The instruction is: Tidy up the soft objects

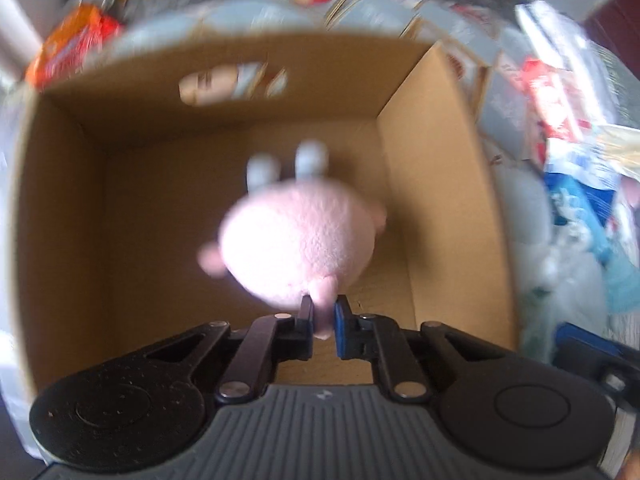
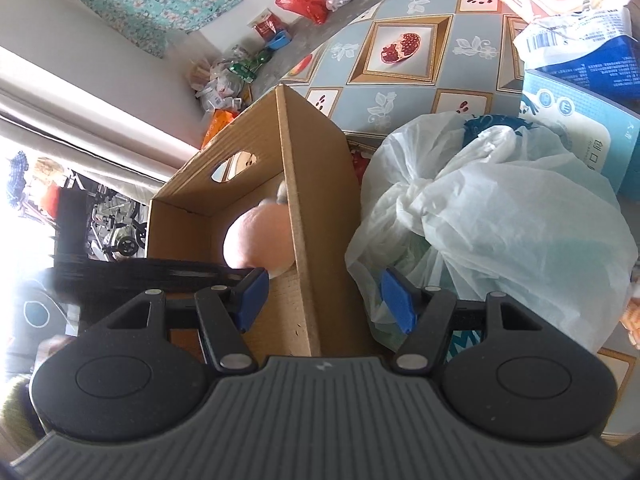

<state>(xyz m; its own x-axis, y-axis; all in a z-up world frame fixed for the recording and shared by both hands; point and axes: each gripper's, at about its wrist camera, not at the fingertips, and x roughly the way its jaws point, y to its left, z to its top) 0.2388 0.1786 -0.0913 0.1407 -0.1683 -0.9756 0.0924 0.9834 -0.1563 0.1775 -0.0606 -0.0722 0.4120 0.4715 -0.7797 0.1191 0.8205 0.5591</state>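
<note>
Table under a patterned cloth [image 2: 404, 60], pomegranate prints; litter on the grey floor beyond, floral curtain far left. One cardboard box [image 1: 440, 184] open before me, one handle hole in its far wall. My left gripper [image 1: 323, 320] pinches one pink plush toy [image 1: 300, 236] by a small nub, hanging inside the box; left view blurred, two pale bits at its far end, perhaps feet. My right gripper [image 2: 325, 300] spread wide astride the box's right wall. One knotted white bag [image 2: 500, 216] just right.

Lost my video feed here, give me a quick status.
Left gripper shut on pink plush toy, hanging inside brown cardboard box. Right gripper open, straddling box wall. Nothing blocking.
</note>
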